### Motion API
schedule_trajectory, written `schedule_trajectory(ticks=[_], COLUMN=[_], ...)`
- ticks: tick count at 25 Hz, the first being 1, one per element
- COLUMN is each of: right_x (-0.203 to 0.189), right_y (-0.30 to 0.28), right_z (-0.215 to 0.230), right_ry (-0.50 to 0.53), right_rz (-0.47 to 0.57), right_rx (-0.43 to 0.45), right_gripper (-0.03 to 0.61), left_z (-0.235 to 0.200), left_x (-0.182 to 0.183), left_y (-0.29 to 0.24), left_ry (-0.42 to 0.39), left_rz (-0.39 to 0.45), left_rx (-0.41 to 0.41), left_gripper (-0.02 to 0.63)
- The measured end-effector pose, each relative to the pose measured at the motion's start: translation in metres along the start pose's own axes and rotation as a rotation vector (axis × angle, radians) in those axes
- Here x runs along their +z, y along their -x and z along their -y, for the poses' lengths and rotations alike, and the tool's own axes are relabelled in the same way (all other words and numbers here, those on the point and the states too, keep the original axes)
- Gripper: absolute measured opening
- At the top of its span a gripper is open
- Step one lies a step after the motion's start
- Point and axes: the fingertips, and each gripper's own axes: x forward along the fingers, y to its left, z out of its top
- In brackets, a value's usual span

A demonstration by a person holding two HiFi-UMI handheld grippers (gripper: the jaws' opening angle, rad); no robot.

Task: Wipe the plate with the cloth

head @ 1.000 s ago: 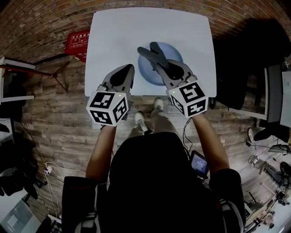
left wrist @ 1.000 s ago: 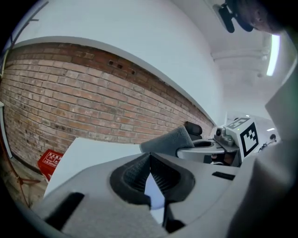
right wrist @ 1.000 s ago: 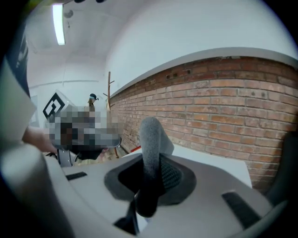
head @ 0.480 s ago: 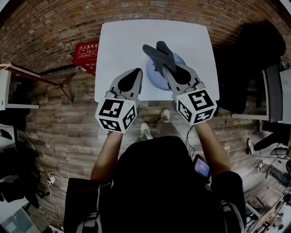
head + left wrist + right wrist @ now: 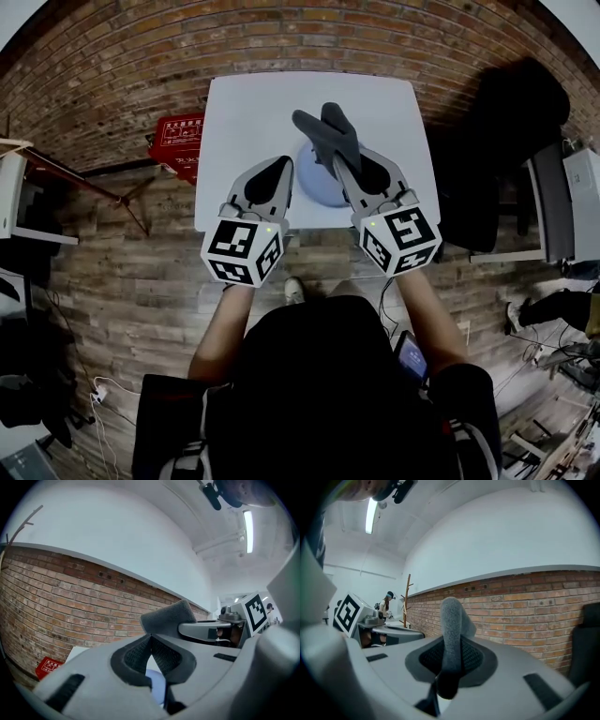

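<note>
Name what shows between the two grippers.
The blue plate, lying on the white table; the head view shows it.

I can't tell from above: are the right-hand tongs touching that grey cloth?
Touching. The right gripper view shows the right tongs shut on the grey cloth, pads pressing both sides.

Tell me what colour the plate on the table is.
Light blue. The plate shows best in the head view, partly under the grippers.

**Matt surfaces, one fuzzy cloth**

The cloth (image 5: 325,129) looks soft, fuzzy and grey. The table (image 5: 253,112) is smooth matt white; the plate (image 5: 314,186) on it, smooth pale blue. Left gripper (image 5: 279,164) and right gripper (image 5: 343,161): matt grey plastic.
</note>
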Motion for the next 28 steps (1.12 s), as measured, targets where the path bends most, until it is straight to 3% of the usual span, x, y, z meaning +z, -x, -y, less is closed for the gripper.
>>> schedule_trajectory(ticks=[13, 28], right_x=[0.035, 0.046], right_y=[0.055, 0.125], right_z=[0.028, 0.027], right_ry=[-0.012, -0.017], right_rz=[0.075, 0.133], right_rx=[0.038, 0.100], right_gripper=[0.058, 0.058], left_z=[0.063, 0.132], left_x=[0.036, 0.037], left_y=[-0.007, 0.019], left_ry=[-0.040, -0.065], left_rz=[0.053, 0.072], left_rx=[0.035, 0.096], left_gripper=[0.018, 0.018])
